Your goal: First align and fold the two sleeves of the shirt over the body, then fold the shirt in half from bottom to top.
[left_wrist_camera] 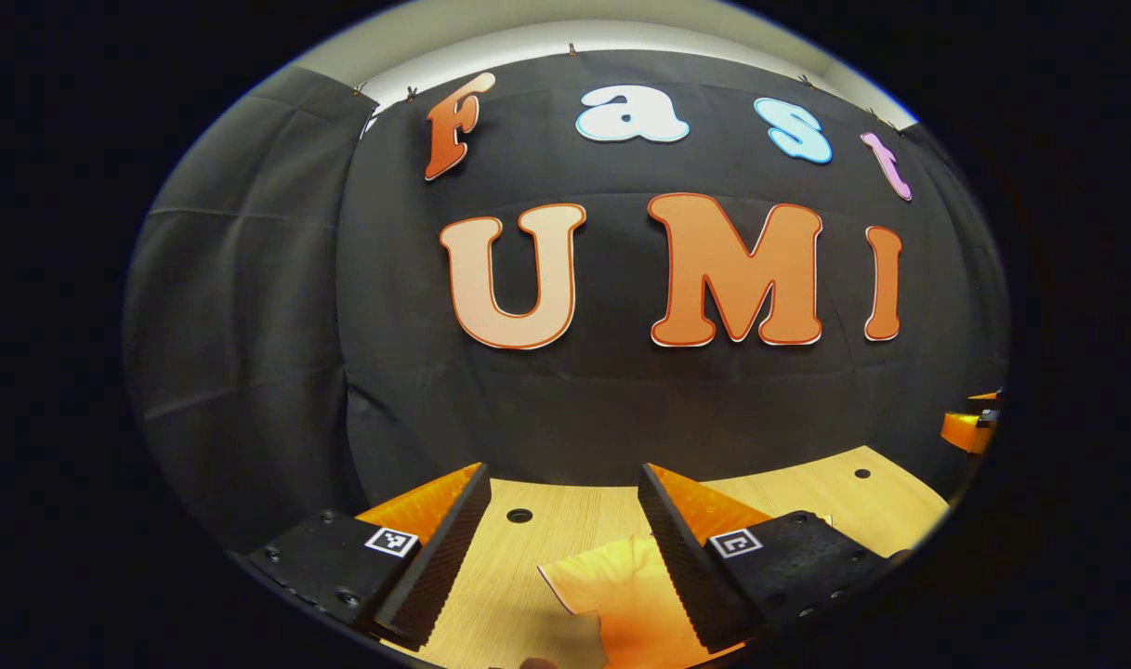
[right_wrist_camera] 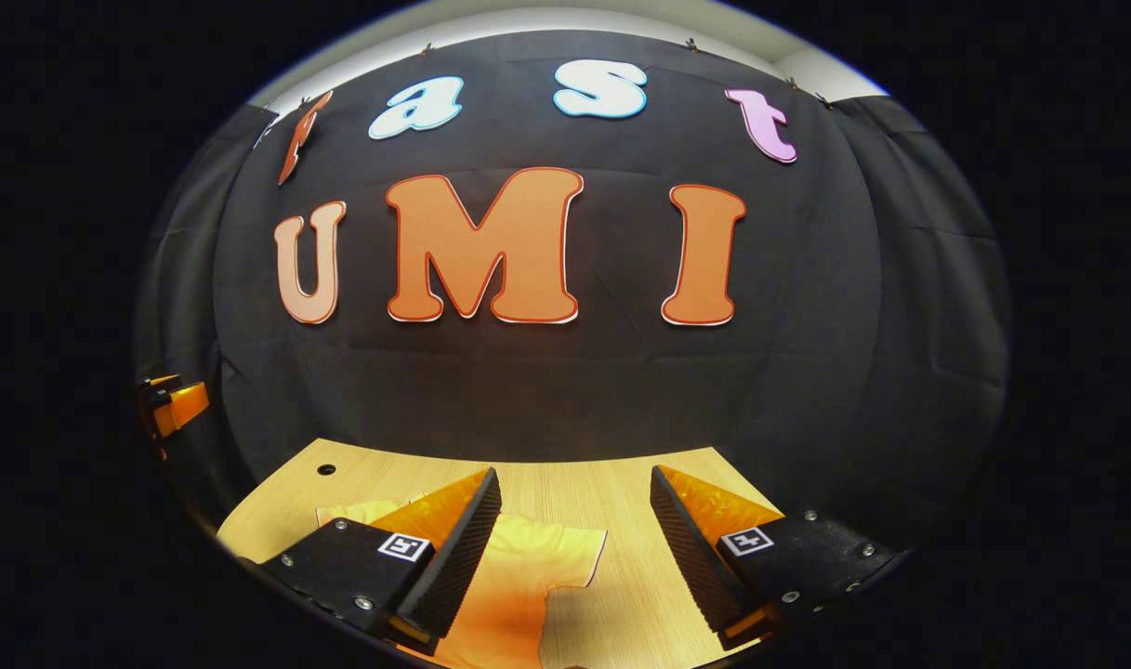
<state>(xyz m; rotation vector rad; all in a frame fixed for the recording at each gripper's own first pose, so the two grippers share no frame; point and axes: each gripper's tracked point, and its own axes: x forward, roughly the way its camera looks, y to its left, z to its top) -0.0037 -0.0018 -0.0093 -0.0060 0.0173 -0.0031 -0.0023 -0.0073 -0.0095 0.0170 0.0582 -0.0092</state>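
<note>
An orange-yellow shirt lies flat on the wooden table. In the left gripper view one sleeve of the shirt (left_wrist_camera: 611, 590) spreads out low between the fingers, partly under the right finger. My left gripper (left_wrist_camera: 565, 544) hovers open above it with nothing held. In the right gripper view the shirt (right_wrist_camera: 528, 567) shows its other sleeve pointing right, its body running down out of sight. My right gripper (right_wrist_camera: 574, 544) is open above that sleeve, its left finger covering part of the shirt. The other gripper (right_wrist_camera: 175, 404) peeks in at the far left edge.
The wooden table (left_wrist_camera: 807, 492) ends at the black cloth wall close behind. Small round holes (left_wrist_camera: 519, 515) dot the tabletop. An orange part of the right gripper (left_wrist_camera: 969, 427) shows at the right edge of the left gripper view.
</note>
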